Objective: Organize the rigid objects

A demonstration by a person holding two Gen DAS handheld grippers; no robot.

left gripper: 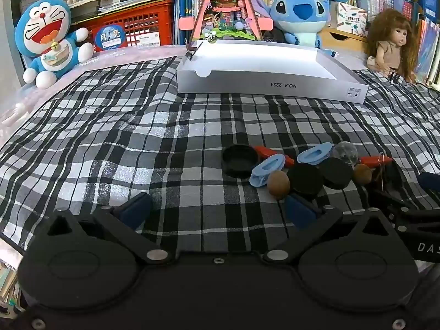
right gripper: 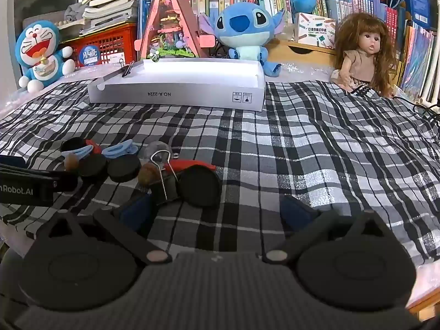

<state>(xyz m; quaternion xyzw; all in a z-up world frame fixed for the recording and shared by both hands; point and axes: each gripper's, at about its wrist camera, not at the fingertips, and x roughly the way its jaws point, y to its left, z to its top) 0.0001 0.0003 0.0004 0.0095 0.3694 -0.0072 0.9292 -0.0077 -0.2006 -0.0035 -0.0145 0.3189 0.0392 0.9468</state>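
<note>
- Your left gripper [left gripper: 217, 209] stands with its jaws spread wide and nothing is between them; it hovers over the checked cloth [left gripper: 137, 137], just left of the pile of small things.
- Your right gripper [right gripper: 217, 211] is also fully spread and holds nothing; its left finger [right gripper: 137, 211] is just beside the black binder clip [right gripper: 165, 184].
- On the cloth, near its front edge, the small rigid things lie in one loose heap: an upturned black round lid [left gripper: 239, 160], two light blue hair clips [left gripper: 266, 169], two brown nut-like balls [left gripper: 278, 181], two more black round lids [left gripper: 305, 177], a clear ball [left gripper: 346, 152] and red pieces [left gripper: 271, 152] partly hidden under them.
- From the right wrist view, one more black lid [right gripper: 199, 185] lies at the right end of the heap, touching the binder clip.
- At the far edge of the cloth you see the open grey cardboard box [left gripper: 261, 82], well apart from the heap; another binder clip [right gripper: 127, 69] is clamped on its left wall.
- Behind the cloth sit a Doraemon plush [left gripper: 49, 41], a Stitch plush [left gripper: 298, 16] and a doll [left gripper: 393, 44].
</note>
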